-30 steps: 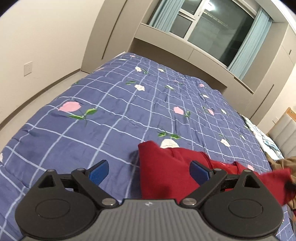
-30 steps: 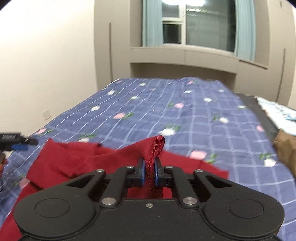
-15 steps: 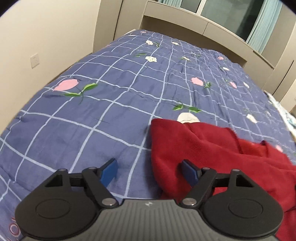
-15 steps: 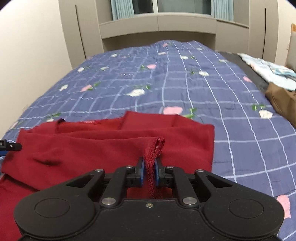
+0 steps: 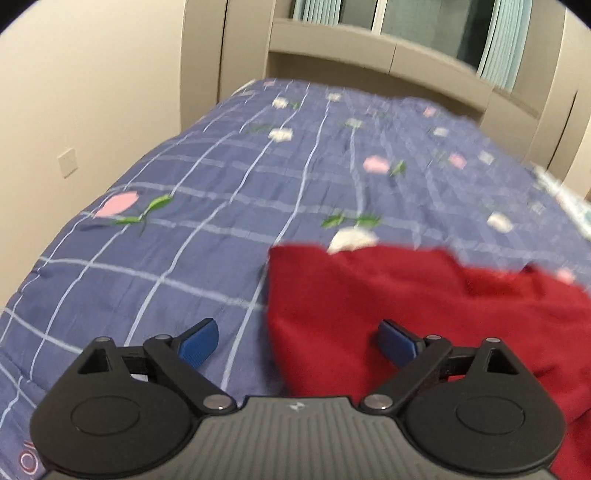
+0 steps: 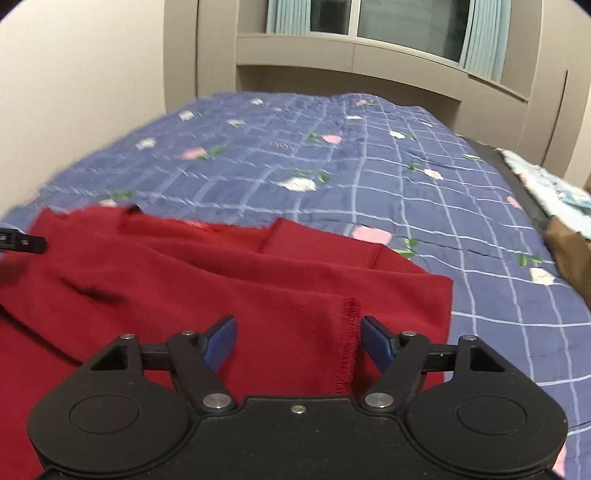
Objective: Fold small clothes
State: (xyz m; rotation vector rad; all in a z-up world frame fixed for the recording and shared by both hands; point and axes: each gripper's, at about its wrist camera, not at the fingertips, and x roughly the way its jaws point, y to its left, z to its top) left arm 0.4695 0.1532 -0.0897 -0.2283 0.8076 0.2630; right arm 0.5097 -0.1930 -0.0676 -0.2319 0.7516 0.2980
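While a blue floral quilt (image 6: pixel 369 192) covers the bed beneath a curtained window (image 6: pixel 406 22), both the left gripper (image 5: pixel 297 343) and right gripper (image 6: pixel 298 341) hover, fingers spread, over a red garment (image 6: pixel 221 280).

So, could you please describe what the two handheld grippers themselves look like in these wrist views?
Both look alike. The left gripper has a black body with two round discs, silver pivot screws, angled black link arms and blue ribbed fingertips; its ridged centre plate is grey with a small pale logo. The right gripper matches, but its centre plate looks black with one brass-coloured screw. No cables, sleeves or hands show.
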